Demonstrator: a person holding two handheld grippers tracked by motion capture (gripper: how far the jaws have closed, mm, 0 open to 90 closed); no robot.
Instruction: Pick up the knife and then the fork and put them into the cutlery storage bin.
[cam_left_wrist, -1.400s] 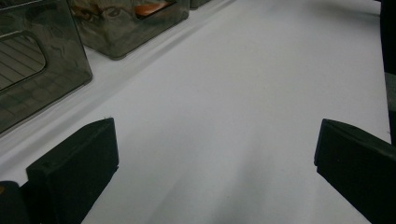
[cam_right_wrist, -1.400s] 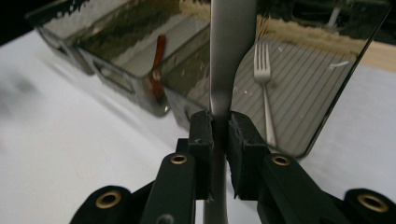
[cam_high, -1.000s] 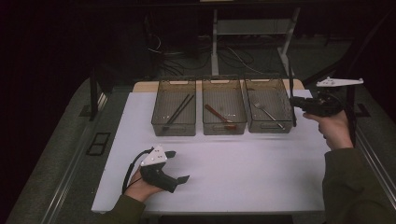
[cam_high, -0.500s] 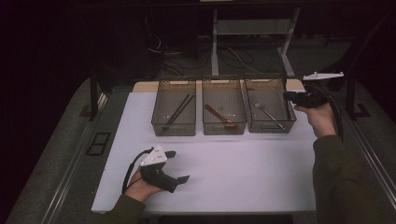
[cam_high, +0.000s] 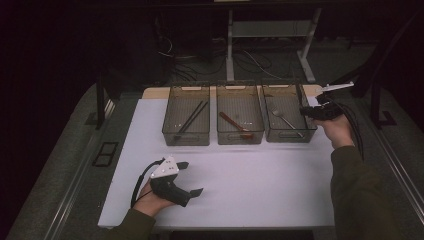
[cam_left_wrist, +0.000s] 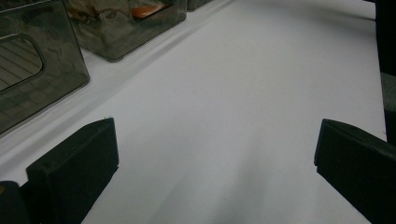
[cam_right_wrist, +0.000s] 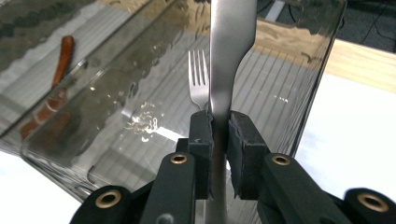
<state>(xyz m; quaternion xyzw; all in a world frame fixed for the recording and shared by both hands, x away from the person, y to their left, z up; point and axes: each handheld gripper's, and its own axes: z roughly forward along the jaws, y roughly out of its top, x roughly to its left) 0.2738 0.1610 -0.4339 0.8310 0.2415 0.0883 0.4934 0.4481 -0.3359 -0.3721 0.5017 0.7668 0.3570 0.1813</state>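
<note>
The right gripper (cam_right_wrist: 219, 128) has its jaws clamped on a flat metal utensil handle (cam_right_wrist: 229, 46), likely a knife, held above the rightmost bin (cam_high: 288, 134), where a fork (cam_right_wrist: 199, 80) already lies. Lowering it into that bin and letting go seems next. Left of that bin, the left gripper (cam_high: 186, 177) rests on the white surface (cam_left_wrist: 243, 93), jaws wide apart and empty; the right gripper view shows the grip that the high view leaves unclear.

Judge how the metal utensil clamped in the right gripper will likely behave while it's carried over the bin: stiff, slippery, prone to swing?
The metal utensil looks like flat polished steel, so probably stiff, not floppy. Its glossy handle is pinched at a narrow waist by the right gripper, so it may pivot or slip if jolted. Dropped into the right-hand bin beside the fork, it would likely clatter and slide.
</note>
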